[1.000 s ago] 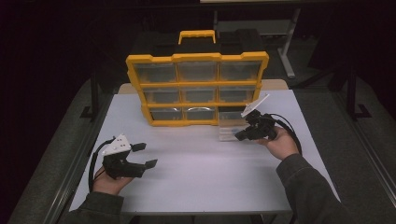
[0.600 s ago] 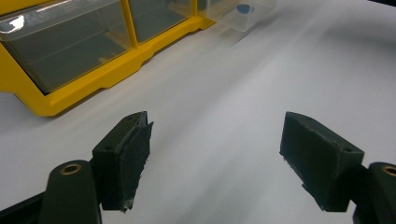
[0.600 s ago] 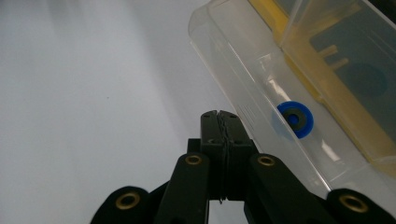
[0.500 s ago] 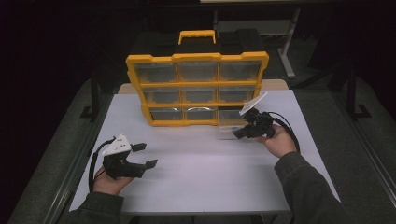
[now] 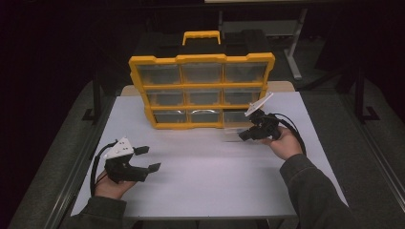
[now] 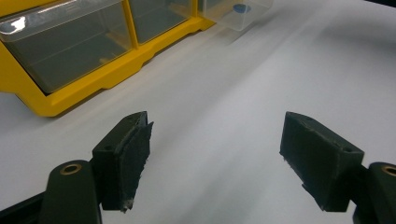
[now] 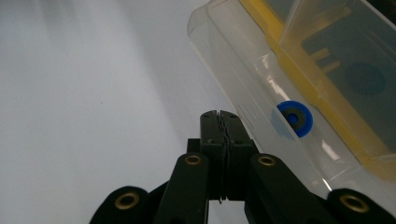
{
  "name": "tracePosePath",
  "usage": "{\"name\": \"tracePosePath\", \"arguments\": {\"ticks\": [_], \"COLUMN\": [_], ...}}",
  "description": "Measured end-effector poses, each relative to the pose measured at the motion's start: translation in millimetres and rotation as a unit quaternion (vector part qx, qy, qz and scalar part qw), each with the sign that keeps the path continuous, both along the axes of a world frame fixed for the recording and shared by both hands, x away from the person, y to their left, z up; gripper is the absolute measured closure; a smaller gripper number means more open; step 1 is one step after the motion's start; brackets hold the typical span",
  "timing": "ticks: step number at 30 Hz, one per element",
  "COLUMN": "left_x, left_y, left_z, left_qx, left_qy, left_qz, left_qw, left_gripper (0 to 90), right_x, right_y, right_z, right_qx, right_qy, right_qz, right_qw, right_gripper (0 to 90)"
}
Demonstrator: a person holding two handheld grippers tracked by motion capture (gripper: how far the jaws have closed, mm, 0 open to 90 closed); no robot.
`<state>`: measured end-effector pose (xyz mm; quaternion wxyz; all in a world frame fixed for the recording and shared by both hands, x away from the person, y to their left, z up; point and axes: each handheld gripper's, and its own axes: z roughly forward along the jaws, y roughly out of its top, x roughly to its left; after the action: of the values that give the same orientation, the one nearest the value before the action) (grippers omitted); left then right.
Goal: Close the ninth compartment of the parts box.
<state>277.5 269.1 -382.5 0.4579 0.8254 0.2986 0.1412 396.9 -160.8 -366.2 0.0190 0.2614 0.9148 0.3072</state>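
The right gripper (image 7: 219, 114), fingers pressed together on nothing, rests against the clear plastic drawer (image 7: 261, 100) holding 1 blue ring (image 7: 294, 118); the left gripper (image 6: 215, 154) holds its fingers wide over the white surface (image 5: 205, 162).

From up high I see a dim room: the surroundings fall to near black, and the white desk (image 5: 200, 176) is the one bright patch, lit evenly from above. That picture is soft and a little grainy. In the left gripper view the fingers (image 6: 122, 158) are sharp, while the yellow organizer (image 6: 70, 88) beyond them blurs slightly, with glare on its clear drawer fronts. In the right gripper view the shut fingers (image 7: 219, 135) look crisp; the clear drawer (image 7: 261, 107) just beyond them catches pale highlights, and the desk washes to hazy grey-white.
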Motion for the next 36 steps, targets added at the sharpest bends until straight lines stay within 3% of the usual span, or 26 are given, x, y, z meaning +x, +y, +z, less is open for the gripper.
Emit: {"name": "tracePosePath", "arguments": {"ticks": [8,19,27,36], "left_x": [0.1,0.2,0.3,-0.1], "left_y": [0.0,0.9,1.2,1.3], "left_z": [-0.2,0.2,0.2,0.4], "left_qx": [0.000,0.001,-0.001,-0.003], "left_qy": [0.000,-0.003,-0.003,-0.002], "left_qz": [0.000,0.000,0.001,0.003], "left_qw": [1.0000,1.0000,1.0000,1.0000], "left_gripper": [23.9,23.8,23.8,23.8], "right_x": [4.1,13.7,20.5,27.2], "right_y": [0.6,1.9,2.5,3.1], "right_z": [0.0,2.9,2.9,6.9], "right_qx": [0.004,-0.004,-0.003,-0.005], "right_qy": [0.005,-0.005,0.005,-0.003], "right_qz": [-0.006,-0.010,-0.025,-0.031], "right_qw": [1.0000,0.9999,0.9997,0.9995], "right_gripper": [87.2,86.6,86.7,86.7]}}
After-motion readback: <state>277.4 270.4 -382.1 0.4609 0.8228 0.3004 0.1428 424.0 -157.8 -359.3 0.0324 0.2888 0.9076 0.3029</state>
